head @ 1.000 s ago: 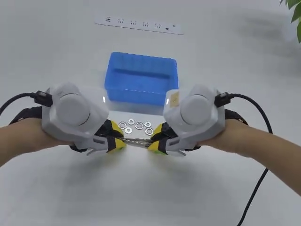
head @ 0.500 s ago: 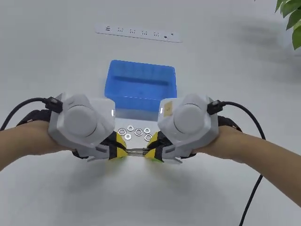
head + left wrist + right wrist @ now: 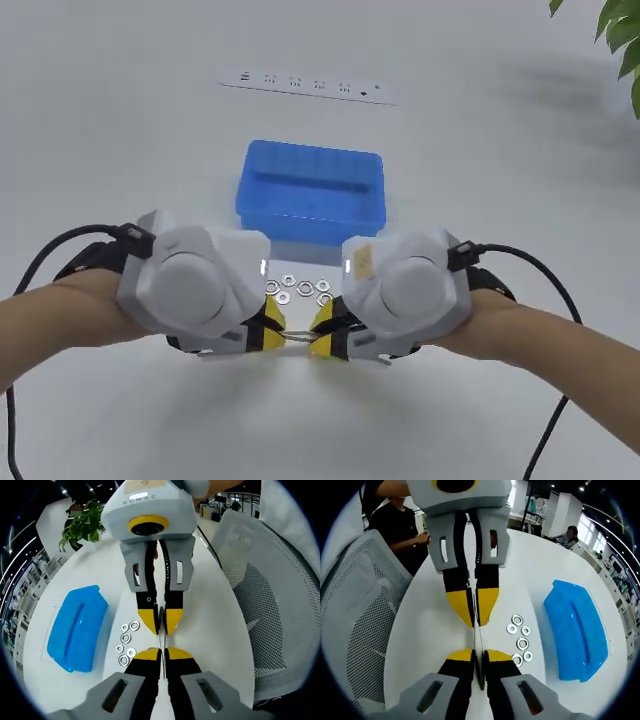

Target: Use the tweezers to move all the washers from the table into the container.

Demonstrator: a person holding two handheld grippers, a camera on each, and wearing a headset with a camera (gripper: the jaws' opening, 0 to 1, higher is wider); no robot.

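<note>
We hold the left gripper (image 3: pixel 268 326) and the right gripper (image 3: pixel 326 331) tip to tip over the near part of the white tabletop (image 3: pixel 120 120). The tweezers (image 3: pixel 297 338) span the short gap between them as a thin metal strip.

In the left gripper view, our own yellow-tipped jaws are pressed together on one end of the tweezers. The right gripper faces us from above in that view, with its jaws closed on the other end. The right gripper view shows the same thing from the other side: both pairs of jaws are nipped onto the strip with no gap to either side of it.

Six washers (image 3: pixel 301 290) lie loose in a small cluster on the tabletop, just beyond the gripper tips. They sit between the tips and the near wall of the blue container (image 3: pixel 312 190), close to it but not touching. We see nothing inside the container.

A white power strip (image 3: pixel 305 85) lies further back, toward the far edge of the tabletop. Green plant leaves (image 3: pixel 618 30) hang in at the far right corner of the head view. A black cable (image 3: pixel 545 290) trails from the right gripper toward the near edge. In the gripper views, a mesh-backed chair (image 3: pixel 280 605) stands just off the tabletop's edge on our side.
</note>
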